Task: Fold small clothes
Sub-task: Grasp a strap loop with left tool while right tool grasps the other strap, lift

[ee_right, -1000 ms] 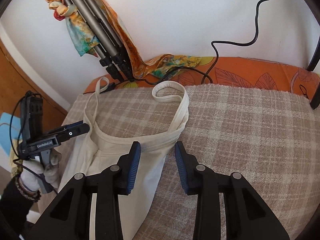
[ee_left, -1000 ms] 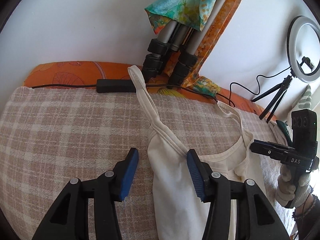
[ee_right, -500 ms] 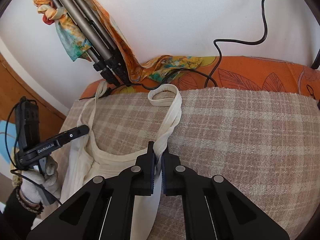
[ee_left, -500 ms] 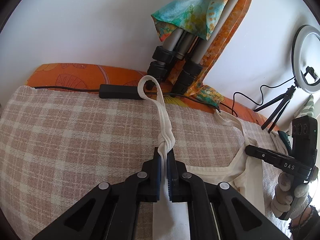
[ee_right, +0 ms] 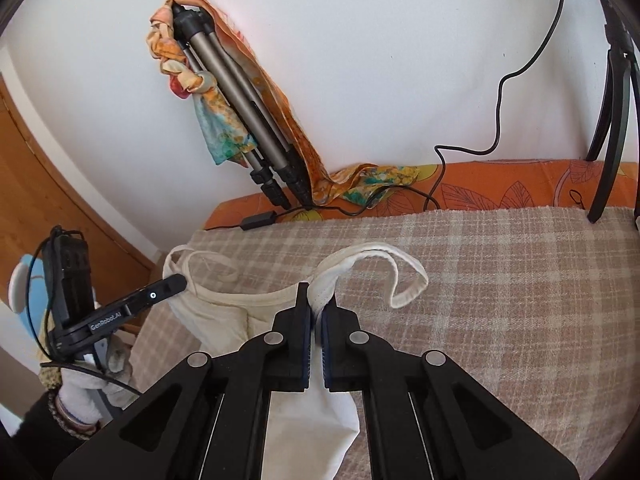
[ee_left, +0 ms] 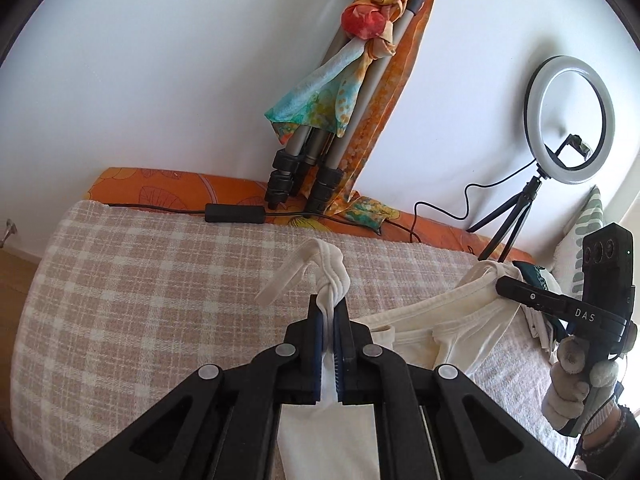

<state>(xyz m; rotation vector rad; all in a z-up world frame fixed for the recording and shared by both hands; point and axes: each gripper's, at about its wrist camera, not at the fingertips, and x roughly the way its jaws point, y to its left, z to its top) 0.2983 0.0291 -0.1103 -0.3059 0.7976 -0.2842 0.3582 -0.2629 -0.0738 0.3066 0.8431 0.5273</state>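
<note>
A small cream tank top hangs between my two grippers above the checked blanket. My left gripper is shut on the base of one shoulder strap, whose loop flops over the fingertips. My right gripper is shut on the base of the other strap, which curls to the right. The top's neckline sags between them. Each gripper shows in the other's view: the right one and the left one, both held in gloved hands.
A folded tripod wrapped in a coloured scarf leans on the white wall. A black power adapter and cables lie on the orange sheet. A ring light on a stand stands at the back right. A wooden panel is at the left.
Both grippers, open a second ago, closed on the strap bases and then lifted the top off the blanket and pulled back. The strap loops now flop over instead of lying flat.
</note>
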